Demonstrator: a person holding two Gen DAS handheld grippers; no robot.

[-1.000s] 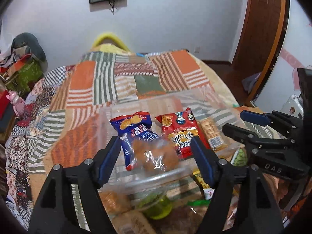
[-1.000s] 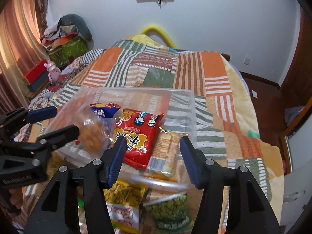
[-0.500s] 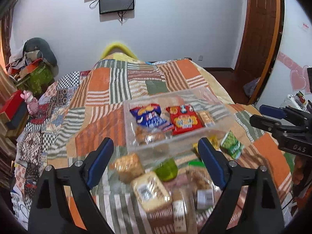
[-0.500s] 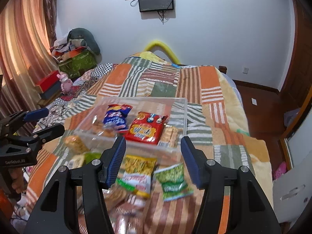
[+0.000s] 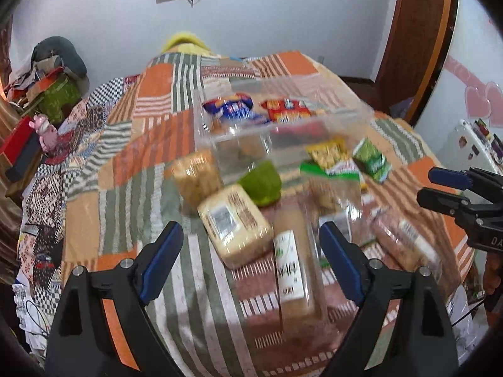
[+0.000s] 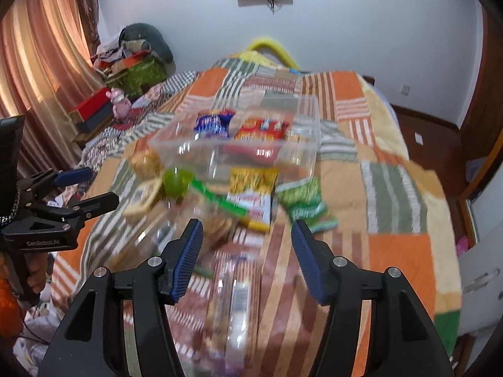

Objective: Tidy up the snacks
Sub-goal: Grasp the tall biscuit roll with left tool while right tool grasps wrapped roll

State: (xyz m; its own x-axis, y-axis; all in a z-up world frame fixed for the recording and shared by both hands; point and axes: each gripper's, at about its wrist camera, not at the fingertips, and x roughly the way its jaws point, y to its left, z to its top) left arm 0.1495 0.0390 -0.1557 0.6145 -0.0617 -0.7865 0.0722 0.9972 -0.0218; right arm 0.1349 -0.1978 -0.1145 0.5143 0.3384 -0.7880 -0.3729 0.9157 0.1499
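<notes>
- both grippers have pulled back from the clear bin (image 5: 283,125) since a second ago, so it now sits farther up the bed (image 5: 125,157) and loose packets lie under the jaws.
- the left gripper (image 5: 251,264) has just been opening; its jaws stand wide and empty above a tan packet (image 5: 235,226) and a long wrapped bar (image 5: 290,270).
- the right gripper (image 6: 246,257) is partly open, as before, holding nothing.
- the blue packet (image 5: 229,110) and red packet (image 5: 286,111) lie inside the bin; the yellow packet (image 6: 251,194) and green packet (image 6: 301,204) lie just outside its near wall.
</notes>
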